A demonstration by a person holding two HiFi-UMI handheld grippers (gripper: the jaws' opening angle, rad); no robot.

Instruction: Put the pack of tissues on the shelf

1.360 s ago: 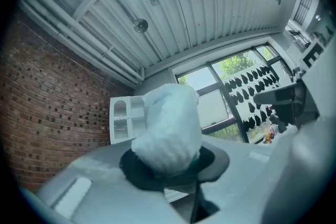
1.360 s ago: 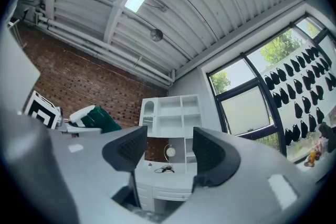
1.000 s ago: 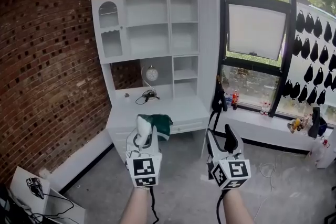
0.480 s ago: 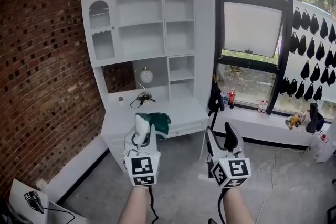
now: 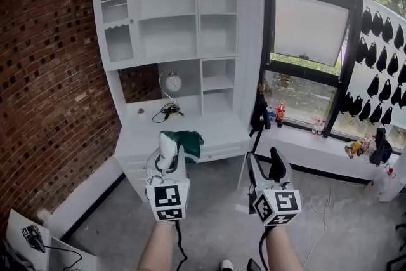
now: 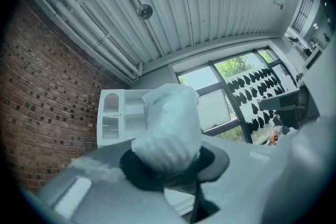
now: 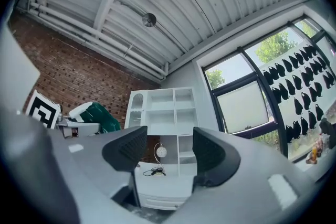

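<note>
Both nearer white cubbyhole shelf (image 5: 168, 16), upper centre: left gripper (image 5: 171, 150) clamps green-white tissue pack (image 5: 189, 144), right gripper (image 5: 266, 167) apart, empty; placement pending.

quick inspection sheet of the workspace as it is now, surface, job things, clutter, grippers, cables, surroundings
Surface: white desk under the shelf, mostly bare.
Job's things: pack of tissues, white and green, held off the desk; shelf, nothing seen in its compartments.
Clutter: round clock at the back of the desk.
Grippers: left gripper jaws closed on the pack; right gripper jaws apart, nothing between them.
Cables: dark cable bundle on the desk; cord hanging from the left gripper.
Surroundings: brick wall, window, small bottles on the sill, concrete floor.
</note>
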